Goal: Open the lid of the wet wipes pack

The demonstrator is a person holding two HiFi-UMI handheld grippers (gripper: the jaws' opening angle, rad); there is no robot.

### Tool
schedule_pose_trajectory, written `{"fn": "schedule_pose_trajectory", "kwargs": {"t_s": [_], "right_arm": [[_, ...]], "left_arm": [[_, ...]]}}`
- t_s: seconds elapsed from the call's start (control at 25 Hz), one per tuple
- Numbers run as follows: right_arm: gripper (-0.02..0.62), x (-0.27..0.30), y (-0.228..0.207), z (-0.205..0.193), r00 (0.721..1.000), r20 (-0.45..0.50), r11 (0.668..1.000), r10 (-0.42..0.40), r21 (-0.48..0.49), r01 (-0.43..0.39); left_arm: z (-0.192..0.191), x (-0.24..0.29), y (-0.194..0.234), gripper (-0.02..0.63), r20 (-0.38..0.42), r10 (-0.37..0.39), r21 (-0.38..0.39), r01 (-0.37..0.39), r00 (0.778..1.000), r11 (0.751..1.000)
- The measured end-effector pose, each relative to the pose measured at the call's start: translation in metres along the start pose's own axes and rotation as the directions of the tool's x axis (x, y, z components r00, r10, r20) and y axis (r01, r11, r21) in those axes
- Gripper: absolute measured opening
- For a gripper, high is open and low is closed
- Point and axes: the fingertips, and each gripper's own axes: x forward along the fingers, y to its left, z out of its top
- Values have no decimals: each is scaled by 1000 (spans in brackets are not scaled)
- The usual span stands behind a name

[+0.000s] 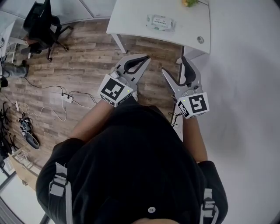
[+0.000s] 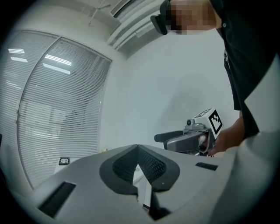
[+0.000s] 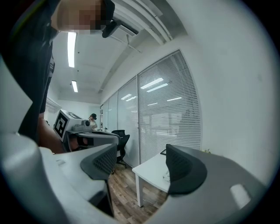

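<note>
The wet wipes pack [image 1: 161, 22], pale green and white, lies flat on the white table [image 1: 131, 19] at the top of the head view. Both grippers hang in the air over the wooden floor, short of the table's near edge and pointing toward it. My left gripper [image 1: 146, 57] [image 2: 138, 148] is shut, its pads meeting at the tips with nothing between them. My right gripper [image 1: 174, 65] [image 3: 142, 151] stands wide open and empty. Each gripper shows in the other's view: the right gripper [image 2: 183, 139], the left gripper [image 3: 83, 131]. The table's corner [image 3: 153, 170] lies ahead between the right jaws.
A small round object [image 1: 200, 40] and a green-yellow thing [image 1: 189, 2] sit on the table. A black office chair [image 1: 41, 26] stands at the far left. Cables and a power strip [image 1: 65, 98] lie on the floor. A white wall [image 1: 245, 87] runs along the right.
</note>
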Motion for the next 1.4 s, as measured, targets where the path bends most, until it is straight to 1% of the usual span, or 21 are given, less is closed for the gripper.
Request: {"fn": "schedule_pose_trajectory", "kwargs": {"t_s": [0.2,0.4,0.72,1.0,1.2,1.4], "right_arm": [[353,40,-8,2,999,-22,999,-34,14,34],[353,82,-25,-7,995,-58,996,-79,25,81],[353,116,-39,-21,987,-91,991,-130,27,133],[353,141,-61,-36,985,-126,992,-118,25,122],[353,160,-89,-40,986,-127,994,-103,26,108],[353,182,-126,-52,987,-142,996,-79,38,86]], "left_arm": [[-2,7,40,5,-3,-29,-16,29,1000,999],[-6,20,85,5,-9,-61,-30,60,998,998],[-19,26,131,5,-34,-89,-51,87,996,995],[-37,44,160,5,-66,-78,-101,72,995,992],[-41,64,178,5,-88,-63,-81,56,994,995],[-47,96,196,5,-119,-43,-72,34,992,997]]}}
